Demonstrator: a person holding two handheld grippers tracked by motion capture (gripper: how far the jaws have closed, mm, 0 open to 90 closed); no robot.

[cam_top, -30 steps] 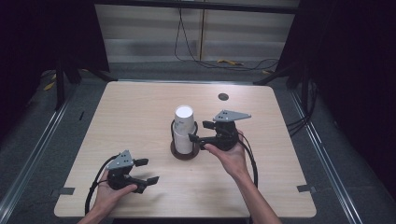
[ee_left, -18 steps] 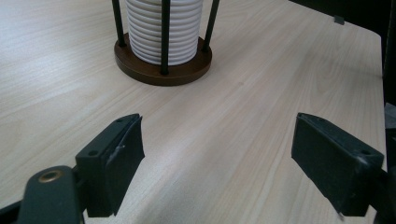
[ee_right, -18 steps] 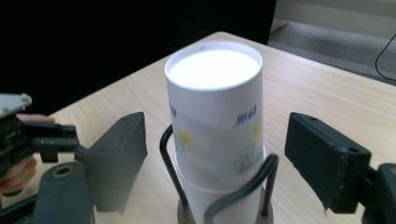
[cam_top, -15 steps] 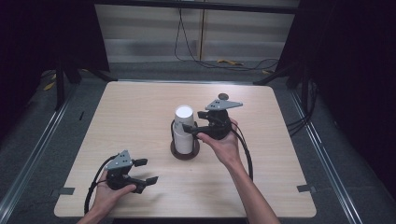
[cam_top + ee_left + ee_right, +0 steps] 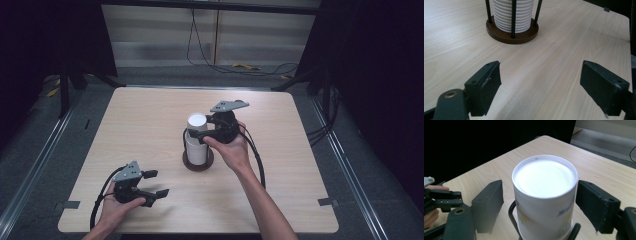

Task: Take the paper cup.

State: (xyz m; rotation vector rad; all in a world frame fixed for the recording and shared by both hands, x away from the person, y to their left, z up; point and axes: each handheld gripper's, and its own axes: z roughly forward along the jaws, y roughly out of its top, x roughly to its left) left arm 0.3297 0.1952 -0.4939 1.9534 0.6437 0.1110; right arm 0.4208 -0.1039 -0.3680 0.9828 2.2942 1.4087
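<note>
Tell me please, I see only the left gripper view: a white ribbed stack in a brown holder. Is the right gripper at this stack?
Observer: Yes. The right gripper is at the stack's top cup, one jaw on each side.
Operator: Is it shut on the cup?
Observer: No, it is open; a gap shows on both sides.
Operator: Where is my left gripper?
Observer: The left gripper is by the near left part of the table, apart from the holder.

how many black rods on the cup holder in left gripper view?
3 rods showing: left, middle and right around the white cup stack, rising from the brown base. More may hide behind the stack.
</note>
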